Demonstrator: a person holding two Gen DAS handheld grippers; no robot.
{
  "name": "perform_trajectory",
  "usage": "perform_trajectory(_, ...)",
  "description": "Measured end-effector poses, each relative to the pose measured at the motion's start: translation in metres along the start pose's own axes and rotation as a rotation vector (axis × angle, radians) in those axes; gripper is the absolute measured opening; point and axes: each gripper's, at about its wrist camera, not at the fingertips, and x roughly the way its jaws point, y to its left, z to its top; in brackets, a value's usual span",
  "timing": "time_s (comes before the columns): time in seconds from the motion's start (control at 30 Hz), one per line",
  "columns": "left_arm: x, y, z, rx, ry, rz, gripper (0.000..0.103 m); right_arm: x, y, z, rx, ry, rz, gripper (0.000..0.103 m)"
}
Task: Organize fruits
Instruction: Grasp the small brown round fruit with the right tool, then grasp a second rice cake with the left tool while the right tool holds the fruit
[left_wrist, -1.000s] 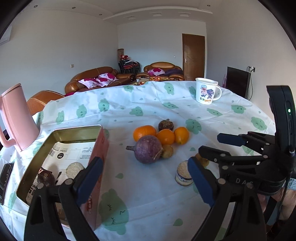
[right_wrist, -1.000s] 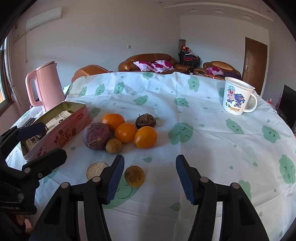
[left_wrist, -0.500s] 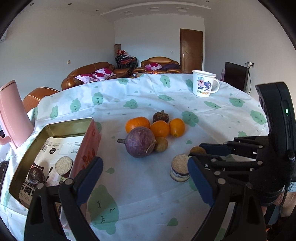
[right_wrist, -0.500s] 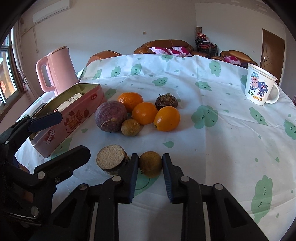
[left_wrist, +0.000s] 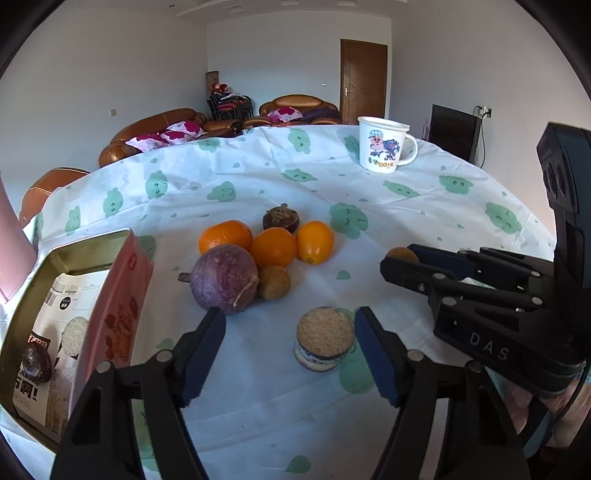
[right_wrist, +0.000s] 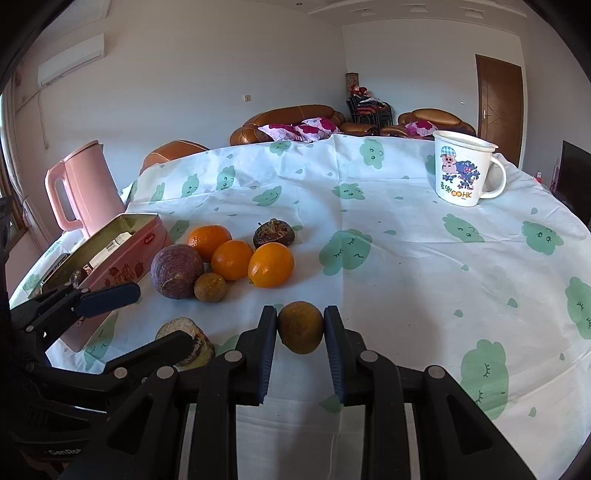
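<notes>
A: How will that small brown fruit (right_wrist: 300, 326) handle?

B: I judge it light, round and firm, so likely to roll. Pinching it across its widest part is the right place, and the right gripper (right_wrist: 300, 328) is clenched on it there, just above the tablecloth (right_wrist: 424, 273).

A: And the left gripper (left_wrist: 290, 341)?

B: Fingers spread, holding nothing, straddling the halved fruit (left_wrist: 325, 341) that sits cut face up near the pink tin (left_wrist: 110, 314).

A: What differs from a second ago?

B: Then the right fingers stood wide apart with the brown fruit lying between them; half a second ago they closed on it. The left has come forward toward the halved fruit.
</notes>
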Motion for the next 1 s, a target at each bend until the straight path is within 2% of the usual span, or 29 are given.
perform_trajectory(0.13, 0.003, 0.0, 0.001, -0.006, 0.015, -0.046, 0.07, 0.0, 0.004, -0.004, 0.008, -0.01, 0.01, 0.028)
perform_trajectory(0.3, -0.004, 0.003, -0.002, -0.016, -0.015, -0.032, 0.067, -0.005, 0.001, -0.008, 0.013, -0.027, 0.013, 0.028)
perform_trajectory(0.33, -0.007, 0.002, -0.002, -0.011, -0.031, -0.032, 0.069, -0.006, -0.001, -0.008, 0.024, -0.028, 0.02, 0.028)
perform_trajectory(0.37, -0.008, 0.0, -0.002, -0.001, -0.036, -0.037, 0.078, -0.006, -0.002, -0.009, 0.032, -0.027, 0.026, 0.028)
perform_trajectory(0.4, -0.008, -0.002, -0.002, 0.013, -0.039, -0.033, 0.081, -0.006, -0.003, -0.009, 0.036, -0.025, 0.029, 0.028)
perform_trajectory(0.57, 0.0, -0.011, -0.002, 0.068, -0.006, -0.016, 0.081, -0.004, -0.001, -0.01, 0.025, -0.023, 0.026, 0.028)
perform_trajectory(0.63, 0.005, -0.013, -0.002, 0.078, 0.019, -0.013, 0.075, -0.003, 0.0, -0.01, 0.018, -0.017, 0.026, 0.028)
perform_trajectory(0.67, 0.007, -0.012, -0.002, 0.076, 0.03, -0.016, 0.063, -0.003, 0.0, -0.01, 0.015, -0.016, 0.027, 0.028)
perform_trajectory(0.7, 0.009, -0.012, -0.003, 0.072, 0.043, -0.022, 0.044, -0.003, 0.002, -0.01, 0.011, -0.016, 0.027, 0.028)
perform_trajectory(0.73, 0.012, -0.01, -0.004, 0.064, 0.055, -0.037, 0.036, -0.003, 0.003, -0.01, 0.004, -0.018, 0.028, 0.028)
perform_trajectory(1.0, 0.002, -0.008, -0.006, 0.045, 0.0, -0.017, 0.036, -0.015, 0.009, -0.012, -0.042, -0.08, 0.027, 0.028)
